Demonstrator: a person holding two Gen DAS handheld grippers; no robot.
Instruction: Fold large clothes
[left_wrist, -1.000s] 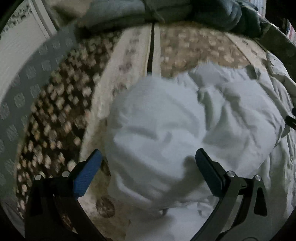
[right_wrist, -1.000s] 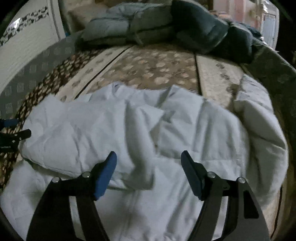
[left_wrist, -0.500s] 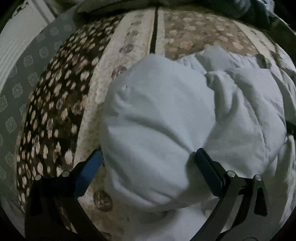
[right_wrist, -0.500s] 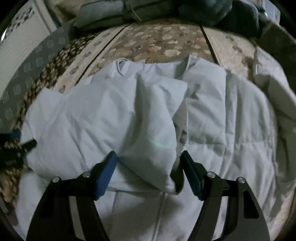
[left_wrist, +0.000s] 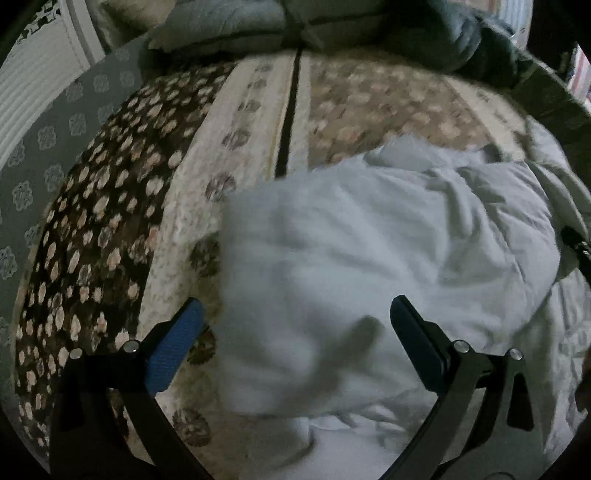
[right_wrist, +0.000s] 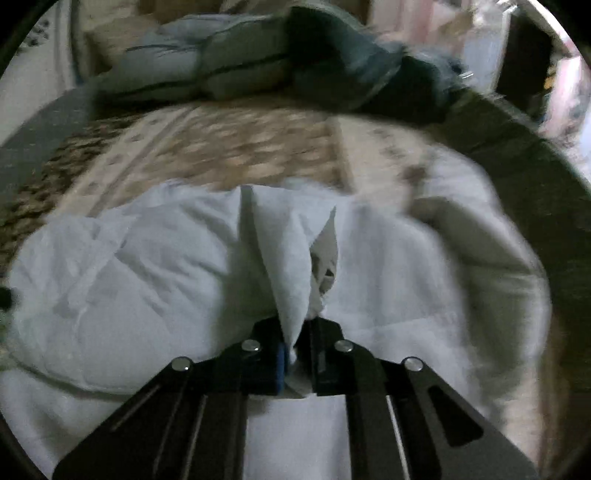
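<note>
A large white padded jacket (left_wrist: 369, 266) lies rumpled on a bed with a brown flowered cover (left_wrist: 122, 221). My left gripper (left_wrist: 295, 343) stands open over the jacket's puffy left end, its blue pad at the fabric's edge and nothing pinched. In the right wrist view the same jacket (right_wrist: 129, 280) spreads across the bed, and my right gripper (right_wrist: 295, 347) is shut on a fold of it that rises in a peak between the jaws. The tip of the right gripper (left_wrist: 576, 247) shows at the right edge of the left wrist view.
Grey-blue pillows (right_wrist: 192, 70) and a dark bundle of bedding (right_wrist: 369, 74) are piled at the head of the bed. A white slatted panel (left_wrist: 33, 88) runs along the left side. The dark bed edge (right_wrist: 535, 155) curves down the right.
My right gripper went from open around a raised fold of the jacket to shut on it, and that view tipped up. The left gripper stayed open over the jacket's end.
</note>
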